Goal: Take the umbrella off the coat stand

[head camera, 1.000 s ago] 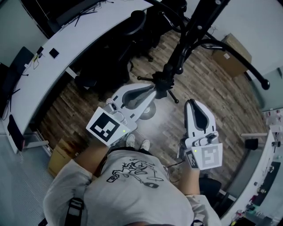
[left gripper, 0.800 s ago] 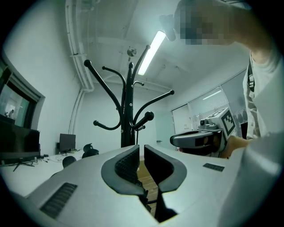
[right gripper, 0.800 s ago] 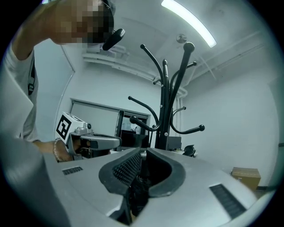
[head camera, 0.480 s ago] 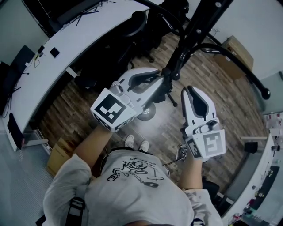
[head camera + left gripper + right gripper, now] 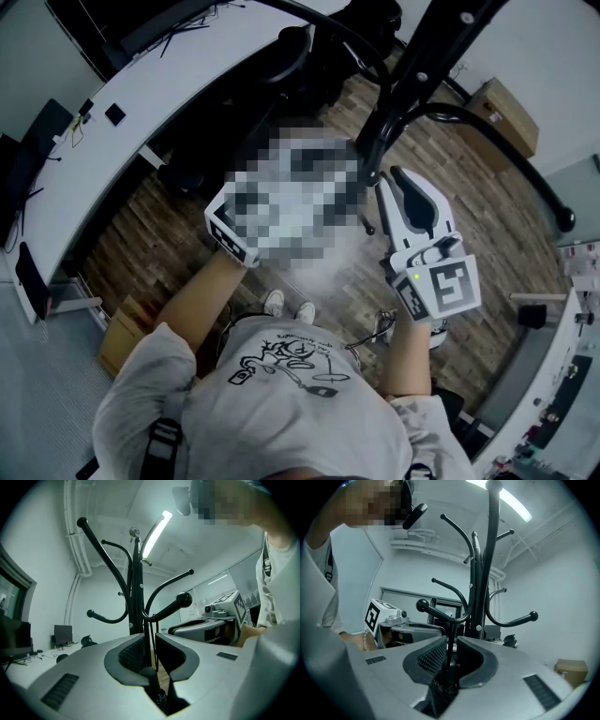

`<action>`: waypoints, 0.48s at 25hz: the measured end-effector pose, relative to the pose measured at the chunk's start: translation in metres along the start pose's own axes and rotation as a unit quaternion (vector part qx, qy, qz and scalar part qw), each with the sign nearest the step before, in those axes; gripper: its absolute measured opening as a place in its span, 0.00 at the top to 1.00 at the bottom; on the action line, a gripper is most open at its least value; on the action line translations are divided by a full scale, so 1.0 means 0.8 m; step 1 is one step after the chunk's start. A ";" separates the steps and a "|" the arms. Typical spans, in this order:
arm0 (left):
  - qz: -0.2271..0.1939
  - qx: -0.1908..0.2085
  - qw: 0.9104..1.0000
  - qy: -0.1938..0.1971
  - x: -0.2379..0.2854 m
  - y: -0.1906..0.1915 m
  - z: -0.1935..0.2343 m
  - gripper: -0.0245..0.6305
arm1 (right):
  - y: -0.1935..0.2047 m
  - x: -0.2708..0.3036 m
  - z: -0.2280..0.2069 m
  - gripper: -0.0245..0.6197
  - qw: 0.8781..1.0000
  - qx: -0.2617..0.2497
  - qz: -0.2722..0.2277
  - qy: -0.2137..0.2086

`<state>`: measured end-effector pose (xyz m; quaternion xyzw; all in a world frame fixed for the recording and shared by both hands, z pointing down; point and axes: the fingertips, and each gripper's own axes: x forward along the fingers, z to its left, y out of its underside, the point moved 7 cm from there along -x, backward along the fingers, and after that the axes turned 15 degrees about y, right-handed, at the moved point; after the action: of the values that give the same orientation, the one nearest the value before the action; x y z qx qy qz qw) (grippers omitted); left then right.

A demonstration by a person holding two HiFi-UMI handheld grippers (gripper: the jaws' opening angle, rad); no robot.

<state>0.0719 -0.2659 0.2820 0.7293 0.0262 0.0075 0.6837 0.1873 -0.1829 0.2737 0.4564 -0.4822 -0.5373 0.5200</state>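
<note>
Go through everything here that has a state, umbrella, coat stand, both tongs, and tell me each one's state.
Umbrella: folded, hanging by its strap from a coat stand hook, not yet off.
Left tongs: shut on the umbrella.
Right tongs: close around the umbrella; clamped or not, unclear.
Ceiling light: on.

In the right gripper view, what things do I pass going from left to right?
marker cube → umbrella → coat stand pole → ball-tipped hook → cardboard box
</note>
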 end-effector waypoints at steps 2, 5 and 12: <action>0.000 -0.003 1.000 0.004 0.004 0.001 0.005 0.86 | 0.010 0.006 -0.003 0.84 1.000 0.006 0.009 -0.010; 0.001 -0.007 1.000 0.018 0.013 0.003 0.008 0.85 | 0.016 0.016 -0.006 0.84 1.000 0.009 0.013 -0.020; -0.011 -0.022 0.999 0.047 0.024 0.009 0.022 0.84 | 0.018 0.035 -0.009 0.83 0.999 0.013 0.019 -0.040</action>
<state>0.0918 -0.2827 0.2878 0.7122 0.0663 0.0344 0.6979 0.1948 -0.2110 0.2877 0.4316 -0.5182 -0.5392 0.5045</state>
